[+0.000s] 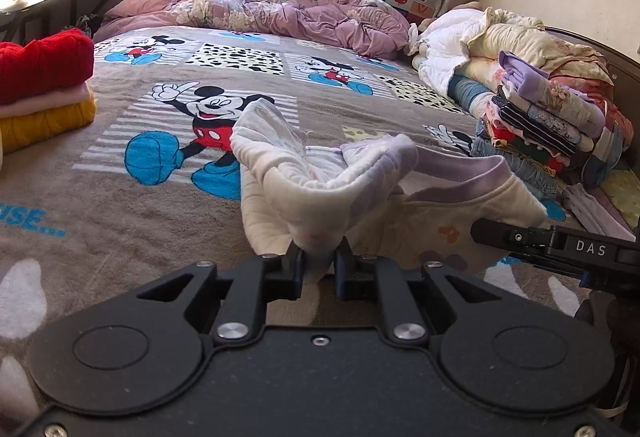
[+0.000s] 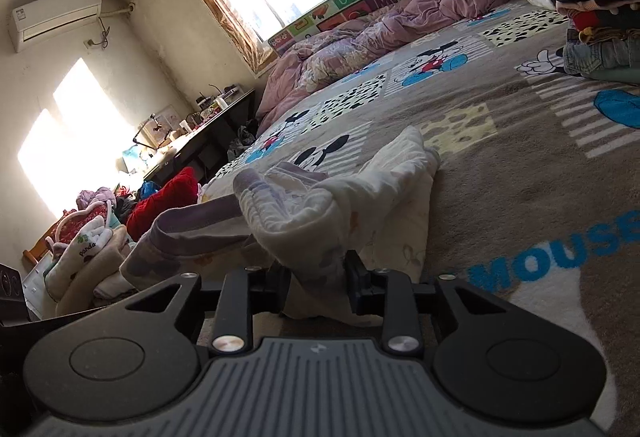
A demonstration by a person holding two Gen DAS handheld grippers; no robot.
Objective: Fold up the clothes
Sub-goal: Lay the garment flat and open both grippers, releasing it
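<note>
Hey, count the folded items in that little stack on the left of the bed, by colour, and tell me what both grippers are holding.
Red sweater: 1
Pink item: 1
Yellow knit: 1
Total: 3
Left gripper and right gripper: both shut on the white garment.

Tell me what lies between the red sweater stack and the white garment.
Only the Mickey Mouse blanket: nothing sits between the red sweater stack and the white garment, per the left wrist view.
</note>
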